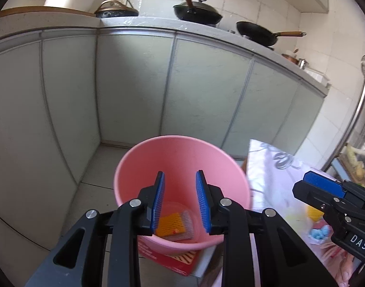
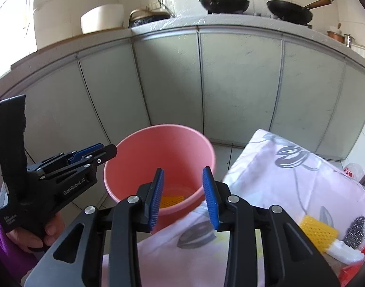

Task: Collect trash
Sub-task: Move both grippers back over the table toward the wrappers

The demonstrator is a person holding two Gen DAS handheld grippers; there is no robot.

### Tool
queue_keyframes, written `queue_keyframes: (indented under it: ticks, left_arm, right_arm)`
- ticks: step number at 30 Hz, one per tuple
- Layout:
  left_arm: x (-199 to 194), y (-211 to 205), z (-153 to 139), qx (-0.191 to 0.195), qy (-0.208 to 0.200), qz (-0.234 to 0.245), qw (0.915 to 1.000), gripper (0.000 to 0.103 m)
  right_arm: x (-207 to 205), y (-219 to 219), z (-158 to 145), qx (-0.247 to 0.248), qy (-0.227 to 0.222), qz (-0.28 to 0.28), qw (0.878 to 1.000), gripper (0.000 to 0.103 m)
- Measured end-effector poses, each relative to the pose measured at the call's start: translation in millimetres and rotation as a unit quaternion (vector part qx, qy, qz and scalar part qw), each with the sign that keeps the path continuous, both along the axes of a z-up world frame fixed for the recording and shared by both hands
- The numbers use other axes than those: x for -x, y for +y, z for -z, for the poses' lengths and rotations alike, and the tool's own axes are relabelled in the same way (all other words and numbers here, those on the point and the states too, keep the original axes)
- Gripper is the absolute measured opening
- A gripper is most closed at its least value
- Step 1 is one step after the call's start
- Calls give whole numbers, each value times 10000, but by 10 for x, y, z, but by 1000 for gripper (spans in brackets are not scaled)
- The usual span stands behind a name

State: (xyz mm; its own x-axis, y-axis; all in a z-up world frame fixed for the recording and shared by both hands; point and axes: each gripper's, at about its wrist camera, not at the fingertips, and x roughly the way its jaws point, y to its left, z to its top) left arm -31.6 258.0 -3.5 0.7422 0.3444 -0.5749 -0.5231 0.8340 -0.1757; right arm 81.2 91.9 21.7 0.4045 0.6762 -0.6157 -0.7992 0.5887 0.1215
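Right now, orange mesh foam trash (image 1: 171, 225) lies flat at the bottom of the smooth pink plastic bucket (image 1: 182, 157) on the floor; left gripper (image 1: 180, 203) and right gripper (image 2: 184, 198) hover above, jaws parted, empty.

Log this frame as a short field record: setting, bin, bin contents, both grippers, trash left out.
setting: kitchen, cabinet fronts behind
bin: pink bucket on floor, beside cloth-covered table
bin contents: orange foam net on the bottom
left gripper: open, empty, above the bucket
right gripper: open, empty, over bucket rim and table edge
trash left out: yellow foam net, steel scrubber on the table
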Motion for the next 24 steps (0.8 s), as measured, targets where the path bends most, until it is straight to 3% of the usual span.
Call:
queue_keyframes:
  ticks: [10, 24]
  left_arm:
    - [80, -484, -157, -14, -107, 499, 9987, 26]
    - [125, -1556, -43, -51, 37, 1411, 9900, 26]
  right_arm:
    - [359, -373, -86, 18, -318, 59, 9995, 34]
    - [793, -1167, -12, 290, -714, 610, 9952, 34]
